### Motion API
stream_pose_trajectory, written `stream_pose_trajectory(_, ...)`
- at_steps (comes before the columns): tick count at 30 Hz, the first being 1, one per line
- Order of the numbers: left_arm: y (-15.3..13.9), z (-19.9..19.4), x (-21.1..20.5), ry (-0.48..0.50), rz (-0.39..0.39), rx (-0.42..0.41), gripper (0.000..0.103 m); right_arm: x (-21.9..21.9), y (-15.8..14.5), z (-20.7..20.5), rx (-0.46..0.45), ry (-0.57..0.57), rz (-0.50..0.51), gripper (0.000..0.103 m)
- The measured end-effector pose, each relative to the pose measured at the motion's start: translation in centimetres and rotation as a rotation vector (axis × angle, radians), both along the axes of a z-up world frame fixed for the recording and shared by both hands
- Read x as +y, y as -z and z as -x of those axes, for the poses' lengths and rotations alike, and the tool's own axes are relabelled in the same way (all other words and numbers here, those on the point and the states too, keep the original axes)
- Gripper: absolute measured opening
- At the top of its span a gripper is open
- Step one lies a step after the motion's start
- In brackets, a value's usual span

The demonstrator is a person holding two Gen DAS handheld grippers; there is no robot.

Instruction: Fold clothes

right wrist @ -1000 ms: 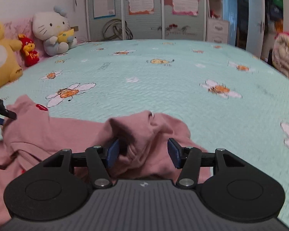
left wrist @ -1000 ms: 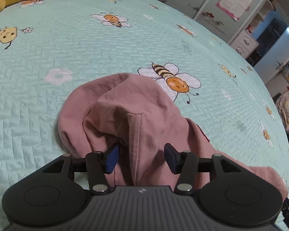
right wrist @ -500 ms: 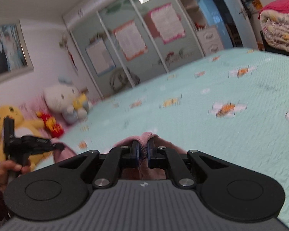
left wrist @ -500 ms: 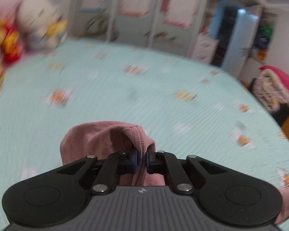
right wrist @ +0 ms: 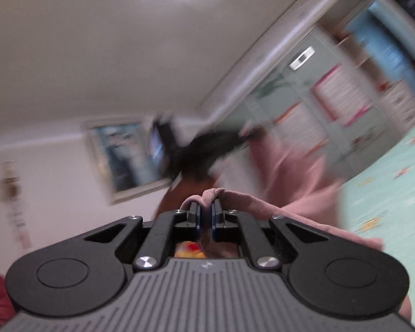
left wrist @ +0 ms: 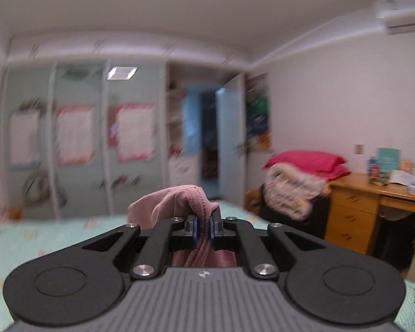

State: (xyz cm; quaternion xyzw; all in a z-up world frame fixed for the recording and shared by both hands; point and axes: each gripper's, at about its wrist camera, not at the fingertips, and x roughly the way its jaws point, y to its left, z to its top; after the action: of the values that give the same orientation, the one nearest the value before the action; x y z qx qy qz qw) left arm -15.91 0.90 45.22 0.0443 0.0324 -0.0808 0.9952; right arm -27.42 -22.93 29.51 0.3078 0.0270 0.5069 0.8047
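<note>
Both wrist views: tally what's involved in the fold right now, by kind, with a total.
Grippers shut on fabric: 2, the left gripper and the right gripper
Pink garments held up: 1, the pink garment
Bedspreads: 1, the mint bedspread
Total: 4

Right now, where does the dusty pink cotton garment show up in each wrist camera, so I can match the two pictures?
Left wrist: the dusty pink cotton garment bunches at bottom centre, pinched in the left gripper.
Right wrist: it spreads from centre to the right, pinched in the right gripper.
Shared landmark: the pale green wardrobe doors with pink-edged posters.
</note>
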Motion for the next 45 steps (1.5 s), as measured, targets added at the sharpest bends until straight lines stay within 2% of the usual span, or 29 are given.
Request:
stream_pose_trajectory(3,0.6,1.1,-1.7,0.124,-0.073,0.030,0.006,4.7,1.5,-0.5,0.041,-0.156,0.045,0.006)
stream_pose_trajectory(6,4.2,1.6,-4.0,0.248,-0.188,0.134,0.007,10.2,5.0,-1.5,0.137,-0.283,0.109,0.006)
stream_pose_trajectory(8,8.0,1.9,-5.7,0.326,-0.296,0.235,0.009,13.7,8.4,-2.9,0.234,-0.328,0.177,0.006)
stream_pose_trajectory(9,10.5,1.9,-6.5,0.360,-0.343,0.305,0.014,15.2,10.5,-3.5,0.282,-0.337,0.242,0.008)
stream_pose_trajectory(11,16.2,1.5,-7.4,0.414,-0.435,0.479,0.016,18.1,14.4,-4.6,0.373,-0.352,0.377,0.010)
stream_pose_trajectory(13,21.7,1.3,-7.3,0.429,-0.517,0.629,0.018,19.4,17.4,-4.5,0.388,-0.314,0.573,0.015)
stream_pose_trajectory(14,23.5,1.4,-6.5,0.413,-0.522,0.658,0.020,19.4,18.3,-4.0,0.371,-0.297,0.648,0.022)
stream_pose_trajectory(16,26.5,1.5,-4.8,0.372,-0.512,0.693,0.020,17.9,19.1,-2.8,0.332,-0.280,0.713,0.027)
stream_pose_trajectory(17,27.1,1.5,-3.2,0.342,-0.445,0.713,0.023,16.7,19.1,-2.6,0.329,-0.283,0.713,0.030)
stream_pose_trajectory(19,27.3,1.3,0.9,0.244,-0.225,0.745,0.034,14.0,18.8,-1.9,0.310,-0.267,0.715,0.035)
stream_pose_trajectory(20,27.3,1.5,3.1,0.190,-0.117,0.743,0.045,12.5,18.5,-1.5,0.297,-0.250,0.718,0.038)
stream_pose_trajectory(21,27.4,2.4,4.8,0.132,-0.026,0.722,0.051,10.9,18.4,-1.2,0.287,-0.227,0.724,0.040)
stream_pose_trajectory(24,28.6,6.0,9.9,-0.088,0.151,0.642,0.066,9.6,18.7,-2.4,0.240,-0.142,0.795,0.049)
stream_pose_trajectory(26,30.3,8.6,12.8,-0.190,0.220,0.636,0.066,8.7,18.9,-3.2,0.209,-0.085,0.841,0.050)
stream_pose_trajectory(29,32.6,12.4,14.7,-0.261,0.289,0.665,0.067,7.3,19.3,-4.4,0.160,0.001,0.909,0.059)
stream_pose_trajectory(32,34.2,14.5,14.7,-0.249,0.336,0.721,0.068,6.0,19.7,-5.6,0.111,0.087,0.975,0.066)
stream_pose_trajectory(36,35.2,15.9,14.2,-0.205,0.440,0.766,0.070,4.3,20.1,-7.2,0.047,0.200,1.061,0.066)
stream_pose_trajectory(38,36.0,15.3,13.4,-0.182,0.445,0.787,0.070,5.4,20.6,-8.2,0.057,0.175,1.095,0.066)
stream_pose_trajectory(40,36.7,15.0,12.4,-0.158,0.411,0.782,0.070,6.3,21.3,-9.4,0.081,0.119,1.123,0.066)
stream_pose_trajectory(43,37.8,14.4,11.0,-0.153,0.338,0.772,0.071,7.1,22.5,-10.4,0.124,0.105,1.140,0.066)
stream_pose_trajectory(44,38.4,14.2,10.7,-0.164,0.317,0.774,0.071,7.2,22.9,-10.5,0.138,0.104,1.133,0.063)
stream_pose_trajectory(45,38.8,14.1,10.5,-0.165,0.312,0.785,0.068,7.2,23.0,-10.5,0.155,0.098,1.124,0.047)
